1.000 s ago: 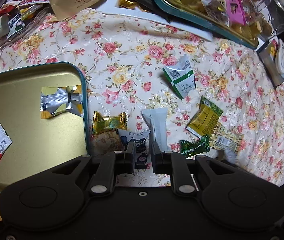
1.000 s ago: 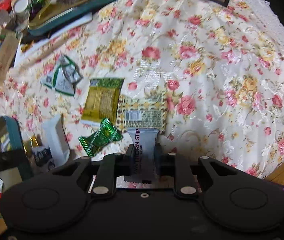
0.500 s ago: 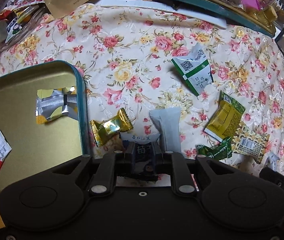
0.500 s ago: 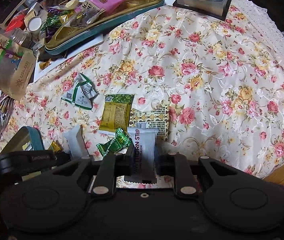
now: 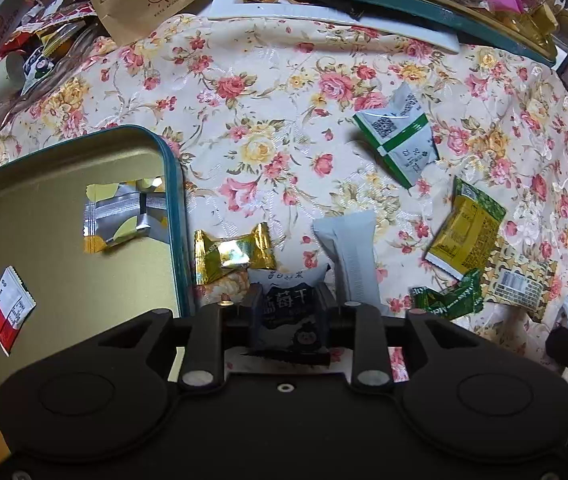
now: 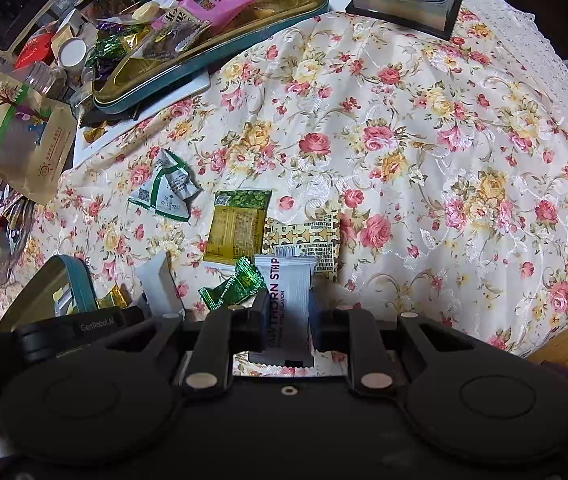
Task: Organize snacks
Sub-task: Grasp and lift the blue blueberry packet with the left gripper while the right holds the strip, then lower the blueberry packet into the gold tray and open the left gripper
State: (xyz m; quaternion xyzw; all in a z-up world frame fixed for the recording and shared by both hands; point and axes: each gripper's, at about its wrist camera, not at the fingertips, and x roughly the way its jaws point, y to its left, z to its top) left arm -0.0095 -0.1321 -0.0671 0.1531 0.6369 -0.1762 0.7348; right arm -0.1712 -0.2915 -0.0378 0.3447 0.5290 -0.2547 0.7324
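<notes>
Right fingers (image 6: 285, 316) clamp the white strip packet (image 6: 288, 300), lengthwise along them; left fingers (image 5: 287, 304) just opened around the dark packet (image 5: 289, 308).

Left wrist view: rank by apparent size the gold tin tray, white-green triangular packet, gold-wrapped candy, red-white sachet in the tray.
1. gold tin tray, by far the largest.
2. white-green triangular packet.
3. gold-wrapped candy.
4. red-white sachet.

The candy and the sachet look close; fisheye stretch near the edge makes that pair unsure.
</notes>
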